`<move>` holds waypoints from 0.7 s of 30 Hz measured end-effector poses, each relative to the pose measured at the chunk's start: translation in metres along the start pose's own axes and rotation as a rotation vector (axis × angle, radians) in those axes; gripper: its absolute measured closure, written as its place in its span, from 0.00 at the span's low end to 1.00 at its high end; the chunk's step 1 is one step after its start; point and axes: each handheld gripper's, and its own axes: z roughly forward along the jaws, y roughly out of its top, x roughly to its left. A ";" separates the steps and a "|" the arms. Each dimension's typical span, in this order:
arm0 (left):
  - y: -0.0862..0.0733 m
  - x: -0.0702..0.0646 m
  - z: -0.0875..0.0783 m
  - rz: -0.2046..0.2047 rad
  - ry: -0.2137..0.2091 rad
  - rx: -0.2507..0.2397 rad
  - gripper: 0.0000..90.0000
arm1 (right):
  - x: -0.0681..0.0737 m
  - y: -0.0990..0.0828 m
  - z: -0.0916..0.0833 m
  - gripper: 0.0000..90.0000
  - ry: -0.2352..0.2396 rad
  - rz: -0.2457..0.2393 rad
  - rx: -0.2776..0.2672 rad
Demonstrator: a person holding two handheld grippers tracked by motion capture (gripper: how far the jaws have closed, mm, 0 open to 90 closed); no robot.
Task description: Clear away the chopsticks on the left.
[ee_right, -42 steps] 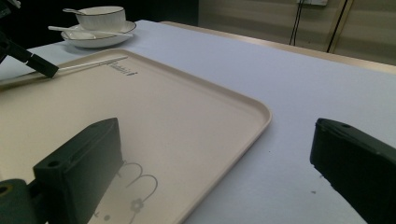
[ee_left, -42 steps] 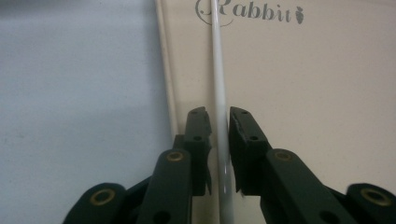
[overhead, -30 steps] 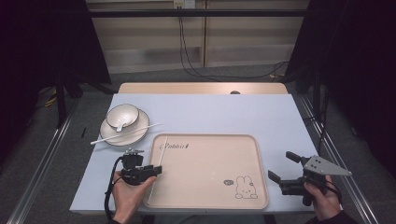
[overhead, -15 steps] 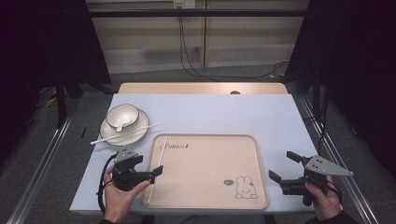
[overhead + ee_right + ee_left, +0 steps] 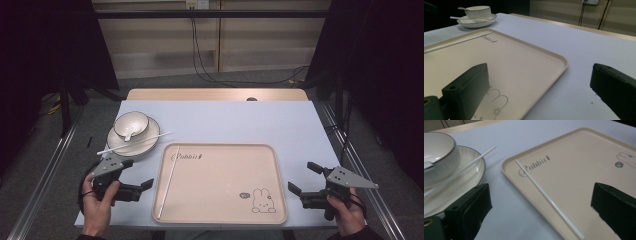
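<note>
A desk covered with a pale blue-white cloth (image 5: 240, 125) fills the middle of the high view, and a beige rectangular plastic tray printed with a small rabbit (image 5: 222, 182) lies on it at lower centre. One thin white chopstick (image 5: 167, 184) lies inside the tray along its left edge, running from near the "Rabbit" lettering down toward the bottom rim; in the left gripper view this chopstick (image 5: 549, 201) crosses the frame diagonally between the two black jaws. At the upper left of the tray sits a round white saucer (image 5: 131, 143) carrying a white dark-rimmed bowl (image 5: 131, 124) with a white spoon inside it, and a second white chopstick (image 5: 135, 142) rests across the saucer, its tip reaching out toward the tray's corner. The left claw (image 5: 137, 178) is at the lower left of the high view, beside the tray's left edge, its jaws spread wide and grasping nothing. The right claw (image 5: 305, 179) is at the lower right, just beside the tray's right edge, likewise released with jaws wide apart and empty.
</note>
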 end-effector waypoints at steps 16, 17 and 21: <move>0.004 0.073 -0.022 0.029 0.054 0.017 0.06 | 0.000 0.000 0.000 0.02 0.006 -0.010 -0.006; 0.005 0.077 -0.022 0.020 0.046 0.016 0.06 | 0.000 0.000 0.000 0.02 0.004 -0.011 -0.006; 0.008 0.086 -0.020 0.058 0.053 0.077 0.08 | 0.000 0.000 0.000 0.02 0.001 -0.006 -0.003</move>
